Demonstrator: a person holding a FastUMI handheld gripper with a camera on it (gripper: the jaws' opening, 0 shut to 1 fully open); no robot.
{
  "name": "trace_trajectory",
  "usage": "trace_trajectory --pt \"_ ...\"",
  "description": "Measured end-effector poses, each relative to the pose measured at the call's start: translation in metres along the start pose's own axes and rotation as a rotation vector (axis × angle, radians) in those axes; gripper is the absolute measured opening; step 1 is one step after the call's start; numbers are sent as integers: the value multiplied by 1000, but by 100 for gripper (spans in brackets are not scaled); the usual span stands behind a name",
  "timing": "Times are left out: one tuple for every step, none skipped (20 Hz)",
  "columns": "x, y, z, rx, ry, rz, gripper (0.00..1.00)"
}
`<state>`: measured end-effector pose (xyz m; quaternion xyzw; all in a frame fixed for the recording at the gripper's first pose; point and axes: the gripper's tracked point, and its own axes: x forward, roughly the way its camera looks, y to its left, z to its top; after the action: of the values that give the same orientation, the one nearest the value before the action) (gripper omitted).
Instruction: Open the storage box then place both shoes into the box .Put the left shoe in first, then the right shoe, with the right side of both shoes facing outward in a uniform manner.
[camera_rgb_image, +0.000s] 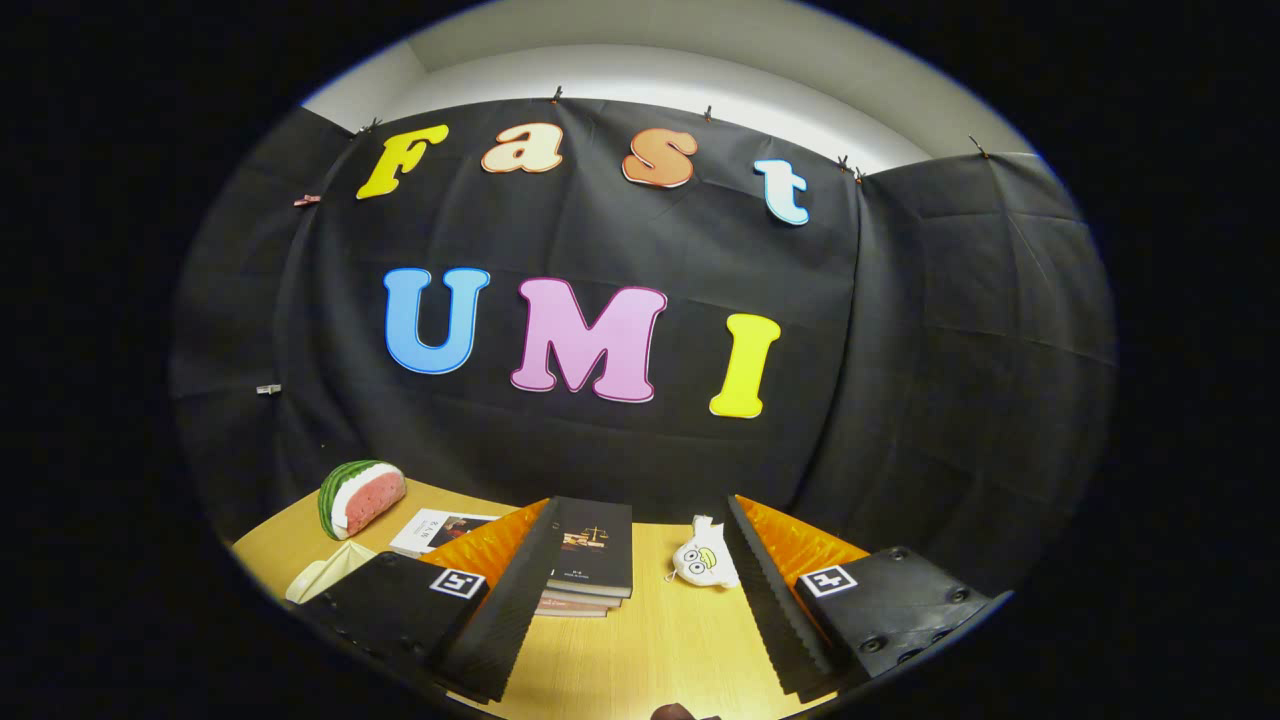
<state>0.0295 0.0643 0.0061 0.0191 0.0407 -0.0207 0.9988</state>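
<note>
My gripper (640, 590) is held above a wooden table (670, 640), its two fingers spread wide apart and nothing between them. It stands open. A stack of books (590, 565) with a dark cover on top lies just ahead of the left finger (515, 600). A small white plush toy (705, 560) sits just ahead, close to the right finger (775, 600).
A watermelon slice toy (360, 497) stands at the table's far left, by the black cloth wall. A white booklet (435, 530) lies flat near it, and a pale folded object (325, 575) sits beside the left finger. The cloth wall closes off the table's far side.
</note>
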Motion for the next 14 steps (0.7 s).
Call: trace_trajectory --pt "-2 -6 6 -9 -23 -1 98" --pt "-4 -10 13 -12 -37 1 98" --pt "-7 -13 16 -5 -41 5 98" --pt "-11 -16 17 8 -41 5 98" --pt "-13 -22 19 25 -42 -1 98" --pt "-16 -27 20 36 -47 -8 98" --pt "-18 -32 19 47 -51 -17 98" --pt "-21 -37 18 53 -56 -23 98" --pt "-23 -40 15 56 -54 -25 98" --pt "-25 -44 12 57 -53 -30 98" --pt "-26 -47 8 59 -47 -31 98" --pt "-27 -48 5 61 -38 -31 98" --pt "-27 -51 3 64 -33 -34 98" --pt "-26 -53 1 70 -28 -35 97"
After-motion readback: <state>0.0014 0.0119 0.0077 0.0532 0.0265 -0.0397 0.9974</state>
